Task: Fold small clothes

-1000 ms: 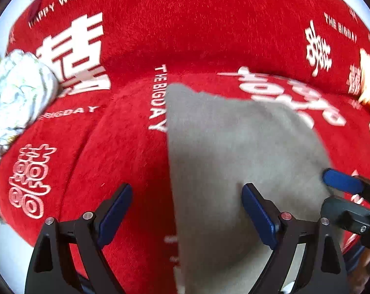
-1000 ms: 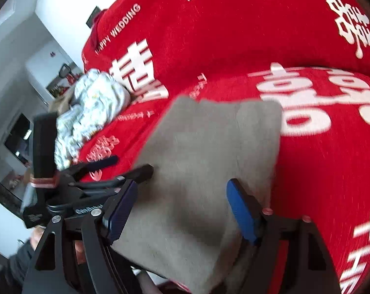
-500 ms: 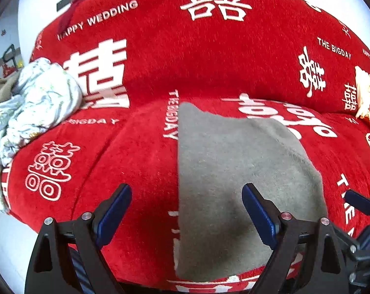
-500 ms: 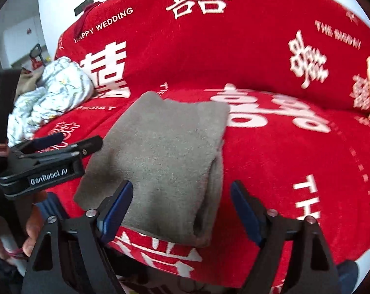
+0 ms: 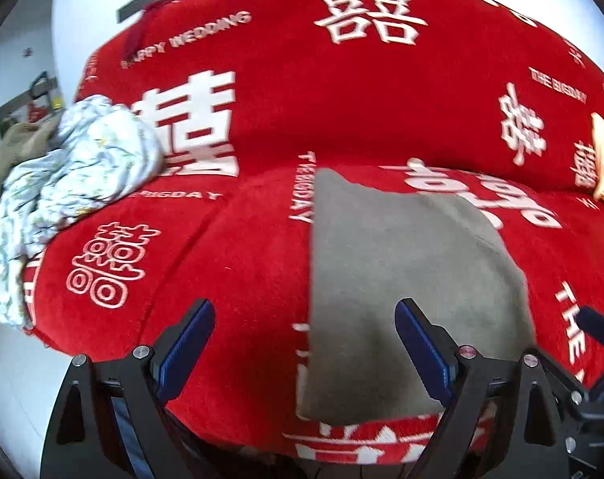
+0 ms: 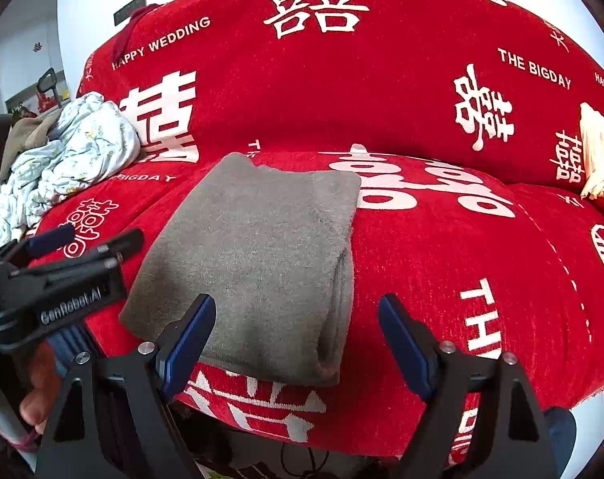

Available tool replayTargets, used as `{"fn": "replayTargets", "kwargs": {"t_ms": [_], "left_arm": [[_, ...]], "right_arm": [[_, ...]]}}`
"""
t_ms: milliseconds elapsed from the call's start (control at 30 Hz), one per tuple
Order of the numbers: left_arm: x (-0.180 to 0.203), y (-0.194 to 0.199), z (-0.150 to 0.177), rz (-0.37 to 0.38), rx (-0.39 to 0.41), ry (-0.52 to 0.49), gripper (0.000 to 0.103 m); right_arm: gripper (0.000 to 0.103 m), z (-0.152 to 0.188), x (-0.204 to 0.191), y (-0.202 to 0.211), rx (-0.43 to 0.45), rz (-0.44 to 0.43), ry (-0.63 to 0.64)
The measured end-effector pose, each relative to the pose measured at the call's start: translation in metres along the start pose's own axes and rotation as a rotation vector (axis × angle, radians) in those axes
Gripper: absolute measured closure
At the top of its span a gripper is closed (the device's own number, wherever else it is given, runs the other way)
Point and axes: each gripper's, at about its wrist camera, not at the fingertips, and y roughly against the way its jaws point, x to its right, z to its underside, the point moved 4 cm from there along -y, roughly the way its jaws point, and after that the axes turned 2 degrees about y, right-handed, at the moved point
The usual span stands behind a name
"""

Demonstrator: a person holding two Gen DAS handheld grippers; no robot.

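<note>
A folded grey garment [image 6: 258,263] is lying on the near seat of the red sofa [image 6: 442,239]. Both the left gripper [image 5: 302,343] and right gripper [image 6: 298,335] are hovering with fingers spread, holding nothing. Only the right view is showing the garment's doubled right edge.

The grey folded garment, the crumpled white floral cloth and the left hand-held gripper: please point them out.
grey folded garment [image 6: 258,255], right wrist view, middle of its top layer.
crumpled white floral cloth [image 5: 90,167], left wrist view, middle of the heap.
left hand-held gripper [image 5: 304,355], left wrist view, midway between its fingertips.
</note>
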Motion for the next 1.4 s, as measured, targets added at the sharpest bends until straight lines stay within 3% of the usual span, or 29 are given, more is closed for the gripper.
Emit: {"fn": "replayTargets", "kwargs": {"t_ms": [200, 667, 1400], "left_arm": [[0.007, 0.017, -0.002, 0.022, 0.060, -0.003, 0.011], [0.010, 0.013, 0.000, 0.021, 0.030, -0.018, 0.011], [0.011, 0.013, 0.002, 0.011, 0.047, -0.039, 0.011]], "right_arm": [[0.017, 0.001, -0.005, 0.003, 0.002, 0.004, 0.013], [0.017, 0.000, -0.007, 0.005, 0.009, 0.002, 0.025], [0.017, 0.002, -0.015, 0.003, -0.006, 0.001, 0.042]]}}
